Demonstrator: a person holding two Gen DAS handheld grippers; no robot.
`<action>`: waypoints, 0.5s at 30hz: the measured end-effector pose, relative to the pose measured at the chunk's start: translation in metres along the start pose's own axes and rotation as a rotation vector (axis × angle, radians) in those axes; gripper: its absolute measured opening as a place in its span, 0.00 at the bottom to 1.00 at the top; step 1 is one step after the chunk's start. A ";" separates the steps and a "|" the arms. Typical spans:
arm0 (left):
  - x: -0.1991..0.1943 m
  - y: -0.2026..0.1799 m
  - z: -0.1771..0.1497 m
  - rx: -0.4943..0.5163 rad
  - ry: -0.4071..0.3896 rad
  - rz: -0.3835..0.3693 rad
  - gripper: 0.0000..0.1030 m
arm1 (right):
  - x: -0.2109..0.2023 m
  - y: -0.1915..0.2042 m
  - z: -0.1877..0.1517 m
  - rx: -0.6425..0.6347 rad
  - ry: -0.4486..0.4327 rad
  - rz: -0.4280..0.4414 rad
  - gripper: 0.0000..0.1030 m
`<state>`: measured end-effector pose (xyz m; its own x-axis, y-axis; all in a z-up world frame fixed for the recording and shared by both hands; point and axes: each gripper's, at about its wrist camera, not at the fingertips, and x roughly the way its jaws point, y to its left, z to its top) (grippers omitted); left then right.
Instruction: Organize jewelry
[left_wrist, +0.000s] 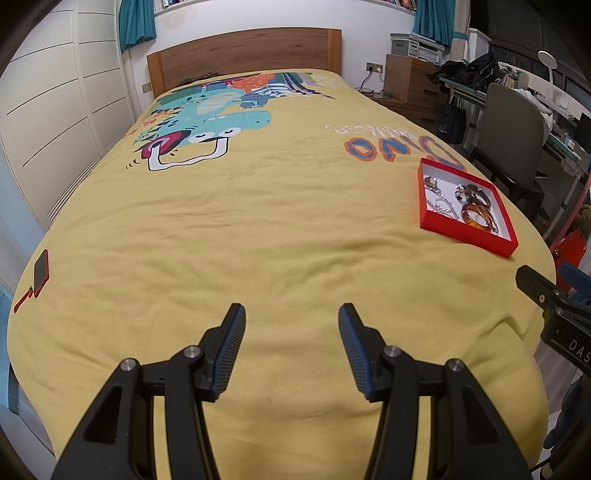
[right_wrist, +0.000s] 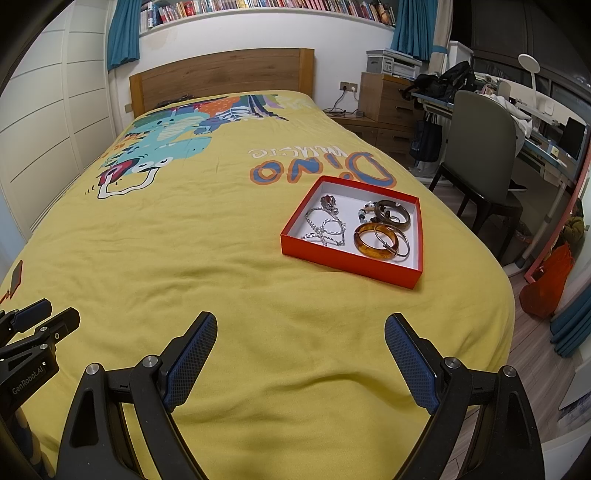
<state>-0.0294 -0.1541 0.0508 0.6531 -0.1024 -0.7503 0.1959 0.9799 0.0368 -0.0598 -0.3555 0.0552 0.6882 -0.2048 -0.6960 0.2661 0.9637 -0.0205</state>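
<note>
Bangles (right_wrist: 376, 240): three; chain necklace (right_wrist: 325, 229): one; red box (right_wrist: 347, 264): one.

A red phone (left_wrist: 40, 271) lies on the yellow bedspread (left_wrist: 258, 240), chair (right_wrist: 480, 155) beside.

Both wrist cameras look from the foot of the bed (left_wrist: 258, 229) toward the headboard (right_wrist: 221, 74), tilted downward, close above the cover. Each sees the red box (right_wrist: 351, 264); the right view sits nearer it.

Red box (right_wrist: 343, 264), amber bangle (right_wrist: 375, 240), yellow dinosaur-print bedspread (right_wrist: 221, 258), teal curtains (right_wrist: 123, 33)
</note>
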 end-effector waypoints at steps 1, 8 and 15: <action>0.000 0.000 0.000 0.000 0.000 0.000 0.49 | 0.000 0.000 0.000 0.000 0.000 0.000 0.89; 0.000 0.000 -0.001 0.000 0.002 -0.002 0.49 | 0.000 0.000 0.000 -0.001 0.000 0.000 0.89; 0.001 -0.001 -0.002 0.000 0.004 0.000 0.49 | 0.000 0.000 0.000 -0.001 0.001 0.000 0.89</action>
<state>-0.0303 -0.1544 0.0492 0.6501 -0.1020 -0.7530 0.1958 0.9800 0.0362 -0.0596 -0.3557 0.0553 0.6876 -0.2045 -0.6967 0.2650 0.9640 -0.0214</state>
